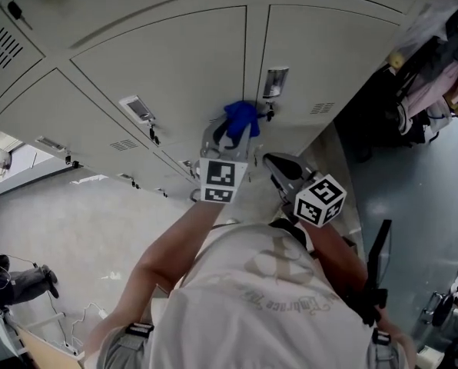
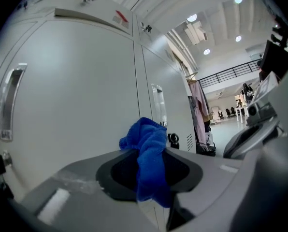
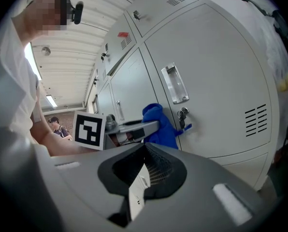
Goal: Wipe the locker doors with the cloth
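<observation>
Cloth, bunched in the clenched fingers of the left gripper, is raised to the locker door for wiping; the right gripper, fingers closed empty, hangs clear.

Fuzzy blue cloth, smooth matt painted metal locker doors, shiny metal handles

Lower centre: white short-sleeved T-shirt, faint print. Grey left gripper and right gripper each carry 1 white cube with black square markers.

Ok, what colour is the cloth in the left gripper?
Bright blue. The cloth shows best in the left gripper view, against the pale grey locker door.
</observation>
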